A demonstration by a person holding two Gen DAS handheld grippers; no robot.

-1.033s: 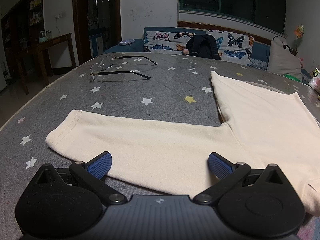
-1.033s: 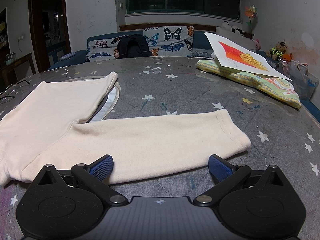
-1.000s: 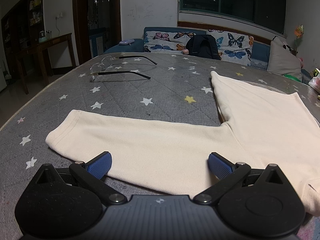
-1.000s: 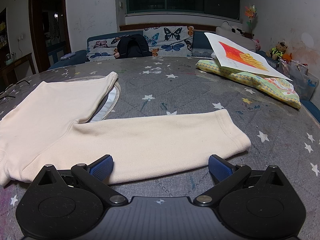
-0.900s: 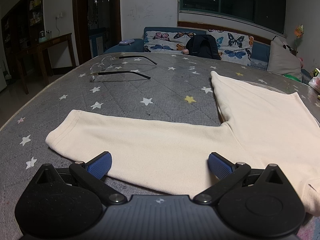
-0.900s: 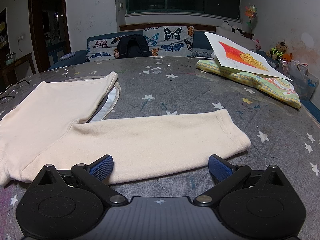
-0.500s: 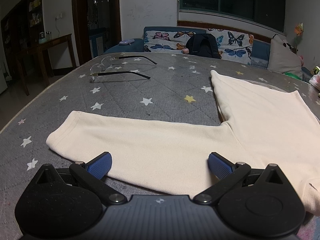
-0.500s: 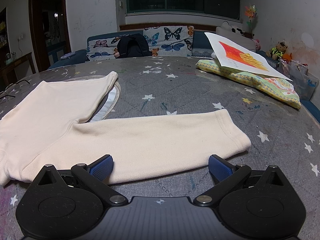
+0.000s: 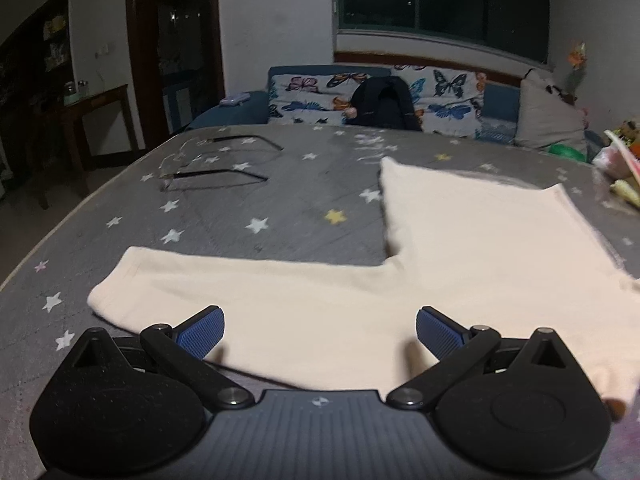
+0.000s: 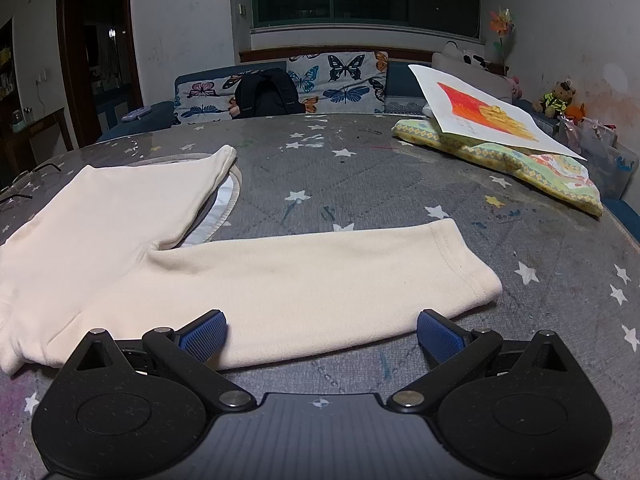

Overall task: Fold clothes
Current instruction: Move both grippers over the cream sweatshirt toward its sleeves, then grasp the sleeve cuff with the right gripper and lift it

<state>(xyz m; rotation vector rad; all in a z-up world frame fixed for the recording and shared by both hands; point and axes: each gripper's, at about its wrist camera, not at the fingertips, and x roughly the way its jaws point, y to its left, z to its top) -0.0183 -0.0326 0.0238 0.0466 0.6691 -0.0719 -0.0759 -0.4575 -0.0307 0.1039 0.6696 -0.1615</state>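
Observation:
A cream long-sleeved garment (image 9: pixel 472 240) lies flat on the grey star-patterned table (image 9: pixel 280 184), both sleeves spread out sideways. My left gripper (image 9: pixel 320 330) is open, hovering over the near edge of the left sleeve (image 9: pixel 240 292). In the right wrist view the right sleeve (image 10: pixel 320 276) stretches right to its cuff (image 10: pixel 476 264). My right gripper (image 10: pixel 322 332) is open at that sleeve's near edge, with nothing held. A white lining shows at the neckline (image 10: pixel 220 208).
Eyeglasses (image 9: pixel 208 168) lie at the table's far left. A patterned cushion (image 10: pixel 512 164) bearing a drawing sheet (image 10: pixel 484 116) sits at the far right. Behind the table stand a butterfly-print sofa (image 9: pixel 400 100) and a black backpack (image 10: pixel 266 94).
The left wrist view has shifted slightly and blurred, so the left gripper is moving a little over the sleeve. The right gripper and garment stay still.

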